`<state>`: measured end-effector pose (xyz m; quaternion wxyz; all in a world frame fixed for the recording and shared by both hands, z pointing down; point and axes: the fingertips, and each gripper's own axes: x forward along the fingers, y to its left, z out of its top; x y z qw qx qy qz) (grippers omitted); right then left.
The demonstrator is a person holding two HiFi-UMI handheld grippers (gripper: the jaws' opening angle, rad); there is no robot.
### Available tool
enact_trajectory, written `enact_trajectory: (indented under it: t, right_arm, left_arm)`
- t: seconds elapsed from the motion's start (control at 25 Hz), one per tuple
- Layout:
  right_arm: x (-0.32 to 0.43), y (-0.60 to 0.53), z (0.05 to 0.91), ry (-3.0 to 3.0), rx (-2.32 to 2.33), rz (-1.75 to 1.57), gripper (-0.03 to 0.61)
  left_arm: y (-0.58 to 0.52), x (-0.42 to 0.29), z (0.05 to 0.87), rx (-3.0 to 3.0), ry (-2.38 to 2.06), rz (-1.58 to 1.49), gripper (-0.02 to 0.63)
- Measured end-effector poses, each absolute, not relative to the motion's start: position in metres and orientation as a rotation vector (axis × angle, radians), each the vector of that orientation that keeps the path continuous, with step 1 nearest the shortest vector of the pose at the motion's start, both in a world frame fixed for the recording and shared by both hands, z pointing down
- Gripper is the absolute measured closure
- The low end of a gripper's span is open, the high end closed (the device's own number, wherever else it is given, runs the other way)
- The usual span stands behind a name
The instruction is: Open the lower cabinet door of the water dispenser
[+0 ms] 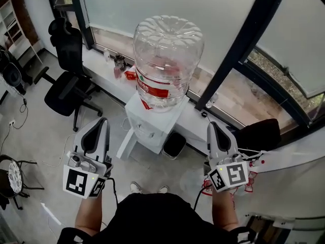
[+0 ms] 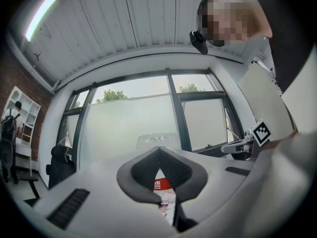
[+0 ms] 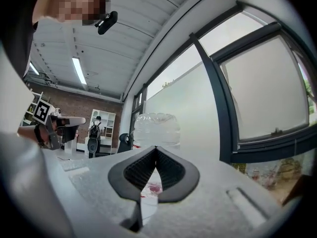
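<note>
The white water dispenser stands below me against the window ledge, with a big clear bottle with a red label upside down on top. A white panel sticks out at its lower left front; it looks like the cabinet door swung open. My left gripper is held in the air left of the dispenser, jaws shut and empty. My right gripper hangs to its right, also shut on nothing. Both point level at the bottle, which also shows beyond the closed tips of the right gripper.
A black office chair stands at the left. A black bin sits beside the dispenser's base. Small bottles stand on the ledge. A dark window frame slants at the right. My shoes are just in front of the dispenser.
</note>
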<state>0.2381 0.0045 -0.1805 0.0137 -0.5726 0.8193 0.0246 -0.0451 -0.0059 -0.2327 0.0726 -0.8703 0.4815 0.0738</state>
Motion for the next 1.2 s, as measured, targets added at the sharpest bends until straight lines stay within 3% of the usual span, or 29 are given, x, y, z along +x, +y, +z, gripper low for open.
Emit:
enact_trajectory:
  t: [0.56, 1.2]
  right_arm:
    - [0.301, 0.057, -0.164, 2.376, -2.012, 0.051, 0.574]
    - [0.278, 0.039, -0.169, 2.420, -1.907, 0.079, 0.574]
  left_arm:
    - [0.024, -0.060, -0.209, -2.594, 1.556, 0.210, 0.606]
    - [0.027, -0.064, -0.213, -2.556, 1.564, 0.204, 0.606]
